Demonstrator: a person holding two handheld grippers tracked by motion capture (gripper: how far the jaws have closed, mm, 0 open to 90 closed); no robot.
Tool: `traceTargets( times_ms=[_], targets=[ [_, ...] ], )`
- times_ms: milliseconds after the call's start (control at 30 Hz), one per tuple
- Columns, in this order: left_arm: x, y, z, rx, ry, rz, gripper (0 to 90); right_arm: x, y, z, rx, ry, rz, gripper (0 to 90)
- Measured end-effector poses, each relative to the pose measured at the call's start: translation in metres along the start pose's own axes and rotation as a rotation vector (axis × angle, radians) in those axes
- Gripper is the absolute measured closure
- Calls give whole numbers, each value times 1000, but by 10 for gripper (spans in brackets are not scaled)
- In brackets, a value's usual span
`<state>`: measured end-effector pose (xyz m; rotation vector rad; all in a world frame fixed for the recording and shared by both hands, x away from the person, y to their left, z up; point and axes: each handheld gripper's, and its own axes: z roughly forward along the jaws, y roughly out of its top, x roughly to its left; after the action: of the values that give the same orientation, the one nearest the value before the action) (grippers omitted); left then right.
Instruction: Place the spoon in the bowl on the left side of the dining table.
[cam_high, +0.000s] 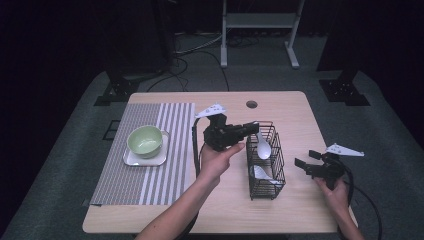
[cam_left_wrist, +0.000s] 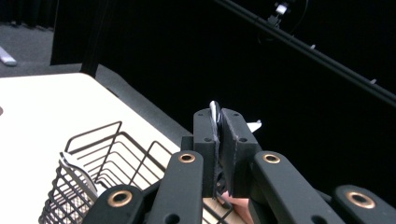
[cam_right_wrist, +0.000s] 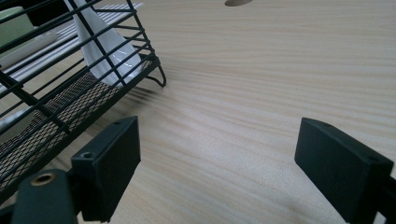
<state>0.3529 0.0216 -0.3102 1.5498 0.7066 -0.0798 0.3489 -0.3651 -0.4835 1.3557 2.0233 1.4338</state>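
My left gripper (cam_high: 254, 128) reaches over the black wire basket (cam_high: 266, 161) and is shut on the thin handle of a white spoon (cam_high: 263, 145), which hangs bowl-down inside the basket. In the left gripper view the handle's edge (cam_left_wrist: 214, 113) pokes out between the closed pads of the left gripper (cam_left_wrist: 218, 128). A second white spoon (cam_high: 260, 172) lies in the basket's near end. My right gripper (cam_high: 306, 158) rests open on the table right of the basket. In the right gripper view the right gripper (cam_right_wrist: 219, 163) has bare wood between its jaws.
A green bowl (cam_high: 145, 139) sits on a white square plate (cam_high: 133, 159) on the striped placemat (cam_high: 145, 180) at the left. The basket (cam_right_wrist: 51, 100) with a white spoon (cam_right_wrist: 108, 52) stands just left of my right jaws. A round hole (cam_high: 251, 104) marks the table's far edge.
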Motion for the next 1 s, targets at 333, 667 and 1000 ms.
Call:
traceTargets(
  times_ms=[333,667,1000],
  targets=[
    [2,17,-21,-43,19,6,852,-1,0,0,-1,-2,9,132],
    [12,20,-38,-56,52,10,852,-1,0,0,5,-7,12,132],
    [30,17,-58,-81,101,-16,852,-1,0,1,10,-16,12,132]
  ],
)
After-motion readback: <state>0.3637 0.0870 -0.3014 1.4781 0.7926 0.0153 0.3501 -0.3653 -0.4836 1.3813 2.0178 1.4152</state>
